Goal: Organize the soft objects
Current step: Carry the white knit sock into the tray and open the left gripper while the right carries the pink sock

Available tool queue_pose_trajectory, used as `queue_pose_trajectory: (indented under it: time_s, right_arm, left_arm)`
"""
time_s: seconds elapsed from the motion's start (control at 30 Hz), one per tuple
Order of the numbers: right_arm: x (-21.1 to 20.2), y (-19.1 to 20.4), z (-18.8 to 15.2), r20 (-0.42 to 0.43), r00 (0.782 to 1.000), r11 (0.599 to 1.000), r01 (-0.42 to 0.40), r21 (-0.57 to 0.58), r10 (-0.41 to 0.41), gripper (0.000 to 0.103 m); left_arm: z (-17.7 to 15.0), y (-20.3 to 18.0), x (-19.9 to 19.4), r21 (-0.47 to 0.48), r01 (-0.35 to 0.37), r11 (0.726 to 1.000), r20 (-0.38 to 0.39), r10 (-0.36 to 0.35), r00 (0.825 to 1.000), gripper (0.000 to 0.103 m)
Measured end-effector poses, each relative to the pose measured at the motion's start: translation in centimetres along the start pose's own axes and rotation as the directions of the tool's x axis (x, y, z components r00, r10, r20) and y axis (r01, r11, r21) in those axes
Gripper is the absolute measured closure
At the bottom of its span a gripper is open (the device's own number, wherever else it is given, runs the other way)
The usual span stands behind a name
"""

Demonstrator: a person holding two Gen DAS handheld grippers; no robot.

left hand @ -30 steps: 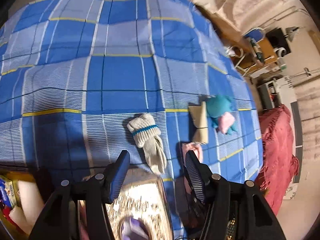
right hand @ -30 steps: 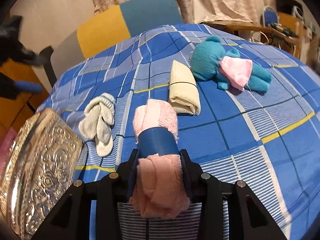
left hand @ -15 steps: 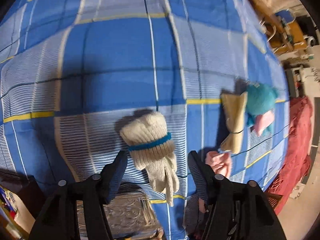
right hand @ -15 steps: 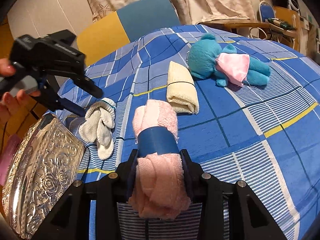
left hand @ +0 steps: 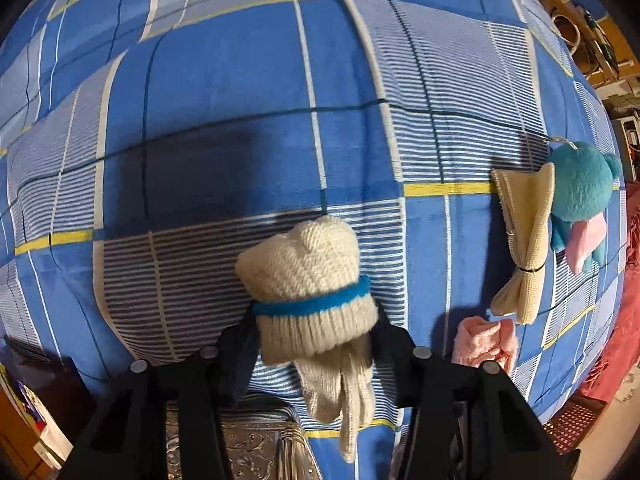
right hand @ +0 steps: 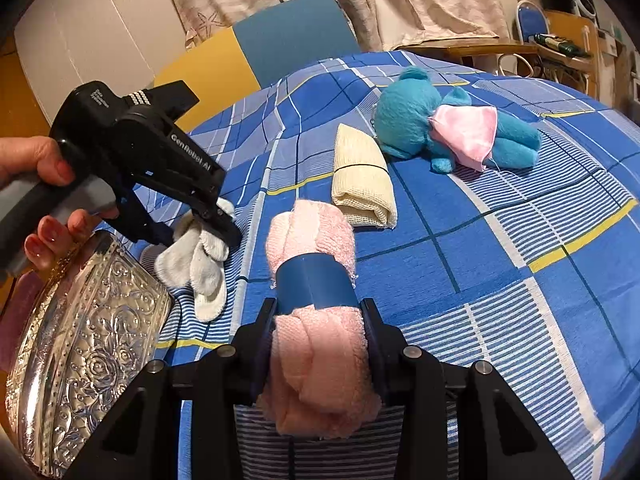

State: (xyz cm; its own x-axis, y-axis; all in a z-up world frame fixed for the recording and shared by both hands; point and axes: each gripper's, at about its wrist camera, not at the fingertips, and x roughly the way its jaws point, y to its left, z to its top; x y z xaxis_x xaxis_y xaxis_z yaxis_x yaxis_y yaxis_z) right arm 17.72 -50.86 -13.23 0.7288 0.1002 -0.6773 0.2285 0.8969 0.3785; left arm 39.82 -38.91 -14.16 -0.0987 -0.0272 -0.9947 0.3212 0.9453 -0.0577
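Left tool (left hand: 316,346) around knit glove (left hand: 310,280)

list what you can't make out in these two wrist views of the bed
- Left hand-held gripper: in the left wrist view the rolled white gloves cover its fingertips, so the contact is hidden.
- Pink towel roll: in the left wrist view only a tip shows; the gripper body hides the rest.
- Silver embossed tin: cut off by the frame edge in both views; contents unseen.
- Teal plush bear: its face is turned away in both views.
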Motion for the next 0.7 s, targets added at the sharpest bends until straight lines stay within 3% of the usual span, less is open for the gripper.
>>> queue_pose_trajectory:
  time_s: [0.2,0.33,0.57,0.7]
  right_arm:
    - [0.1,0.1,0.0,0.0,1.0,1.0,0.008,-0.007,-0.008,0.062]
    - [0.1,0.2,0.0,0.0,1.0,1.0,0.013,-0.012,-0.013,0.062]
    - [0.2,0.5,0.0,-0.001,1.0,0.999,0.026,-0.024,-0.026,0.062]
    - [0.2,0.7,0.0,0.0,0.999,0.999,0.039,-0.034,-0.039,0.062]
  left_arm:
    - [-1.5,0.0,-1.5,0.002,0.079,0.997,0.077,-0.078,0.994,0.064]
    - [-2.6,0.0,-3.8,0.027,0.14,0.99,0.153,-0.142,0.978,0.064]
    - [-5.8,1.2,-10.0,0.092,0.255,0.962,0.282,-0.271,0.92,0.064]
    - [-7.9,3.7,-13.7,0.126,0.311,0.942,0.34,-0.336,0.878,0.064]
